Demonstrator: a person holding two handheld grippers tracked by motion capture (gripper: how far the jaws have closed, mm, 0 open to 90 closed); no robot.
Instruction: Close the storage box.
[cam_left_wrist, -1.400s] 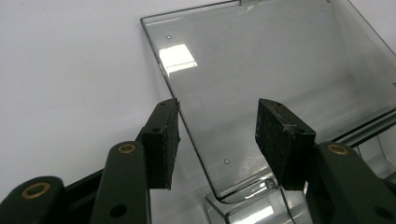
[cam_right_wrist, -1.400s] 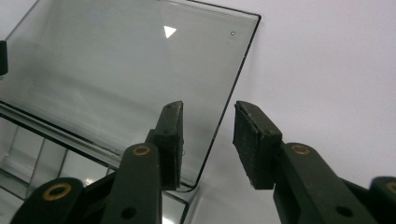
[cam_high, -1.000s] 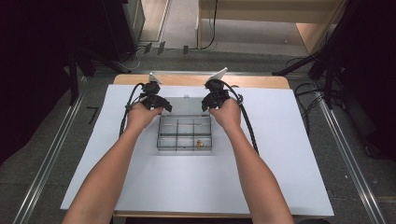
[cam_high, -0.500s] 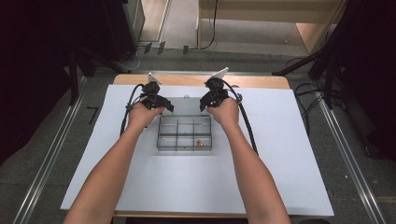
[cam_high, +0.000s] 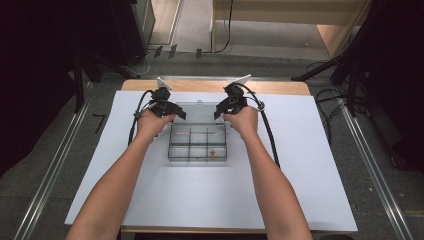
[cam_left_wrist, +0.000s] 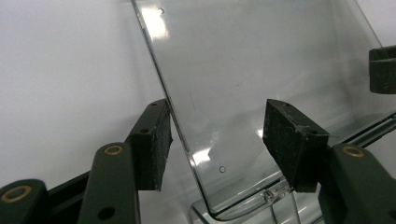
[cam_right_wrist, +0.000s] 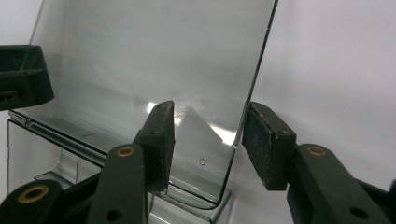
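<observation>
High view: my left gripper (cam_high: 172, 111) and right gripper (cam_high: 222, 107) flank the box (cam_high: 197, 142) on the surface (cam_high: 300, 165). Both jaws, just closing slightly, straddle the raised lid (cam_left_wrist: 243, 70) edges without pinching, so I judge it free.

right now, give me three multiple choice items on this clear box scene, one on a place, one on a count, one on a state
1. Where does the small brown item lie in the clear box?
A. near row, right compartment
B. far row, left compartment
C. outside on the sheet

2. How many grippers are at the lid?
A. none
B. one
C. two

3. How is the lid?
A. shut flat
B. swung open behind the box
C. lying apart from the box

Answers: 1 A, it sits by the box's near right corner. 2 C, the left gripper and right gripper each straddle a side edge. 3 B, it stands past the box's far wall.
</observation>
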